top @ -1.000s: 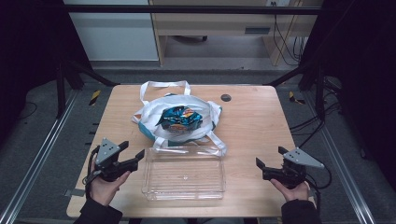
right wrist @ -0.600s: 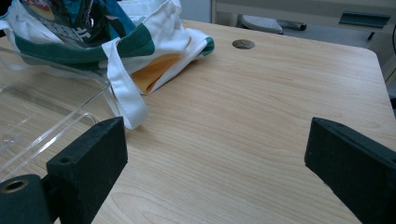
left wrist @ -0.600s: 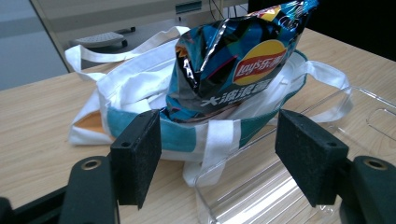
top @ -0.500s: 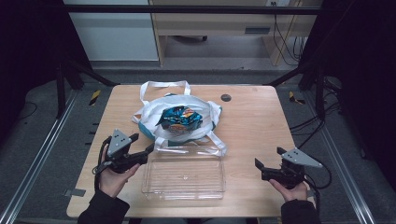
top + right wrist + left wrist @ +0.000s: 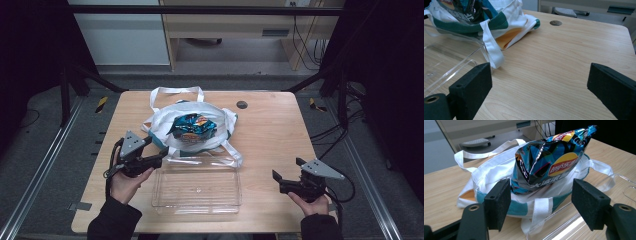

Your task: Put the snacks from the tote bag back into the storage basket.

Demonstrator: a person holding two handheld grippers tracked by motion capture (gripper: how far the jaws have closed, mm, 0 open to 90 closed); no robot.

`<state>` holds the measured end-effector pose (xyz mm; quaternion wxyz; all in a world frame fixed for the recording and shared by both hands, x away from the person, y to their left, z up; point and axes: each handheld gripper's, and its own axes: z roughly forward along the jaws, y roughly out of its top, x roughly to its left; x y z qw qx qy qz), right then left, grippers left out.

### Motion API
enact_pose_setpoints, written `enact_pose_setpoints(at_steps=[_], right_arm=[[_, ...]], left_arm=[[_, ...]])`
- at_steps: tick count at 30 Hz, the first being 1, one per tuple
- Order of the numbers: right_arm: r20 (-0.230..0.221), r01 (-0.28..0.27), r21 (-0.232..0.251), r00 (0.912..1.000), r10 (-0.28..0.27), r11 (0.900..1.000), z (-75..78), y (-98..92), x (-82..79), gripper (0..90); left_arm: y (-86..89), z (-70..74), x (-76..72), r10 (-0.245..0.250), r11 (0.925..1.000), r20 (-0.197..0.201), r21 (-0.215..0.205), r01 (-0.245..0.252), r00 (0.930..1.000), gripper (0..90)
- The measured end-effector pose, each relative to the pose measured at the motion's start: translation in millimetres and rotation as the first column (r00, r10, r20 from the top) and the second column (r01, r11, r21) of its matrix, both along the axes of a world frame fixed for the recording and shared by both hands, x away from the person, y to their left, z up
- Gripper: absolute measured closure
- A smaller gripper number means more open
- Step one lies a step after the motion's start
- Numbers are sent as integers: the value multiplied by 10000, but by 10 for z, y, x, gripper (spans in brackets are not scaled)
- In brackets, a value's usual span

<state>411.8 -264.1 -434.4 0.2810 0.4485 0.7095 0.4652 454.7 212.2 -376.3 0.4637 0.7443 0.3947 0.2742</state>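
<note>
A white tote bag [image 5: 165, 117] with teal trim lies at the table's centre. A blue crisp packet [image 5: 192, 127] sticks out of its mouth. In the left gripper view the crisp packet [image 5: 551, 162] stands tilted in the tote bag [image 5: 491, 172], just beyond my open jaws. My left gripper [image 5: 161, 159] is open at the bag's near left corner, holding nothing. My right gripper [image 5: 285, 169] is open over bare wood at the near right, well apart from the bag. A clear plastic tray [image 5: 197, 205] lies in front of the bag, between the two grippers.
The wooden table [image 5: 280, 130] has a small round hole [image 5: 242, 104] at the back right. The bag's strap [image 5: 492, 47] trails beside the tray's corner [image 5: 461, 50]. Dark frame posts flank the table, and a desk stands behind it.
My left gripper has moved forward and to the right, up to the bag's near left corner. The right gripper has stayed in place.
</note>
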Motion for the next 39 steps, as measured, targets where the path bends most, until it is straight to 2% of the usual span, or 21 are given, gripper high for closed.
enact_pose_setpoints(at_steps=[8,14,22,35,39], right_arm=[[-41,-42,57,10000,43,10000,-4,5,7,62],[-39,-20,52,10000,20,10000,-4,6,9,62],[-68,-26,-14,10000,26,10000,-9,8,17,62],[-117,-15,-93,9999,14,10000,-13,20,22,62],[-133,-4,-122,9999,3,9999,-16,24,25,62]], left_arm=[[-53,20,120,38,10000,-25,9,-38,10000,325],[-116,20,207,-27,9997,24,236,26,10000,340],[-154,25,258,116,9996,118,271,-119,9999,352],[-234,-17,374,222,9994,26,274,-223,9997,374],[-264,-52,430,279,9988,-70,416,-276,9996,393]])
